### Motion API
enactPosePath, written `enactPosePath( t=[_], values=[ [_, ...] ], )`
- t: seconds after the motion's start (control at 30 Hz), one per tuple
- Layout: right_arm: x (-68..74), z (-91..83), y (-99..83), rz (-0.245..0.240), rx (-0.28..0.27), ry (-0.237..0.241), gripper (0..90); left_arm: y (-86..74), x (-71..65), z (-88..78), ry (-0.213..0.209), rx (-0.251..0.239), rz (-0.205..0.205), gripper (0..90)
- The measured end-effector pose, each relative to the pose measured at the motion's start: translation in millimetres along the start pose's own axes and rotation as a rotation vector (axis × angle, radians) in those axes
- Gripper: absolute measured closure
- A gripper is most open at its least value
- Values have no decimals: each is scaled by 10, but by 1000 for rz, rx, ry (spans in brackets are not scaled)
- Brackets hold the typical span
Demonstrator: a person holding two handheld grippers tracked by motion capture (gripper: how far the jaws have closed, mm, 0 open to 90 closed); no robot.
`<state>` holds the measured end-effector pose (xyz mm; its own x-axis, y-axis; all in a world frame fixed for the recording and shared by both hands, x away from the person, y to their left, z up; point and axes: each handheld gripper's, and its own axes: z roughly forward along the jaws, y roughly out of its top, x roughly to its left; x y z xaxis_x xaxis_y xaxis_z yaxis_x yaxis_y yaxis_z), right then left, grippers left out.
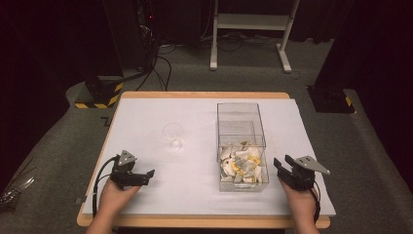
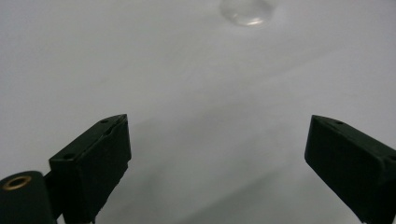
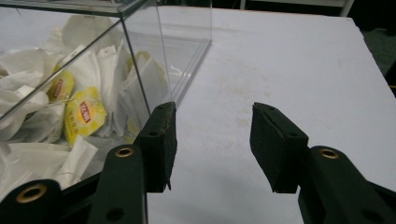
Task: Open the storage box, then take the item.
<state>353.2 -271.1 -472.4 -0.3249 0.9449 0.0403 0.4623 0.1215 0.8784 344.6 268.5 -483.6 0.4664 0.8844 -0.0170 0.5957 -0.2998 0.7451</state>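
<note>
- The clear, square-sided plastic box [image 1: 242, 146] is standing on the right half of the white surface [image 1: 160, 185], its long side running away from the person. In the right gripper view, its near corner [image 3: 140, 74] is rising just beside the left jaw.
- Inside it, a heap of white paper tea bags with yellow tags [image 1: 242, 165] is filling the near end, while the far end is showing bare floor. In the right gripper view the tea bags [image 3: 84, 114] are pressing up against the wall.
- The right tongs [image 1: 284, 163] are resting low at the near right corner of the box, just beside its wall and pointing away from the person. Their jaws are standing partly apart, released, with nothing but bare surface between them [image 3: 212, 140]; whether the left jaw is touching the box wall I cannot tell.
- The small clear drinking glass [image 1: 173, 136] is standing upright near the middle of the surface, to the left of the box and apart from it. Its base is showing at the top edge of the left gripper view [image 2: 247, 9].
- The left tongs [image 1: 146, 174] are sitting at the near left of the surface, well short of the glass, pointing to the right. Their jaws are spread wide, released and gripping nothing, with plain white surface between them [image 2: 215, 158].
- The person's hands are coming in from the near edge, each one wrapped around the body of its gripper.
</note>
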Motion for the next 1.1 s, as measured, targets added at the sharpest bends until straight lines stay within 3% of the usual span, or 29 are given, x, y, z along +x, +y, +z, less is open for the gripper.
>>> enactPosePath(
  t=[0.07, 0.23, 0.33, 0.5, 0.6, 1.1],
  values=[
    [21, -1, -1, -16, 5, 8, 517, 68, -89, -60, -2, -21, 20, 75],
    [39, 14, -16, -22, 8, 18, 517, 230, -296, -138, -60, -64, 39, 75],
    [47, 22, -19, -18, 11, 14, 509, 323, -426, -143, -88, -83, 64, 75],
    [41, 48, -22, -8, 24, 7, 507, 442, -604, -90, -158, -94, 74, 75],
    [44, 56, -29, -12, 29, 7, 507, 504, -690, -54, -171, -100, 95, 75],
    [57, 82, -41, -24, 60, 7, 482, 772, -961, -48, -249, -156, 118, 76]
  ],
)
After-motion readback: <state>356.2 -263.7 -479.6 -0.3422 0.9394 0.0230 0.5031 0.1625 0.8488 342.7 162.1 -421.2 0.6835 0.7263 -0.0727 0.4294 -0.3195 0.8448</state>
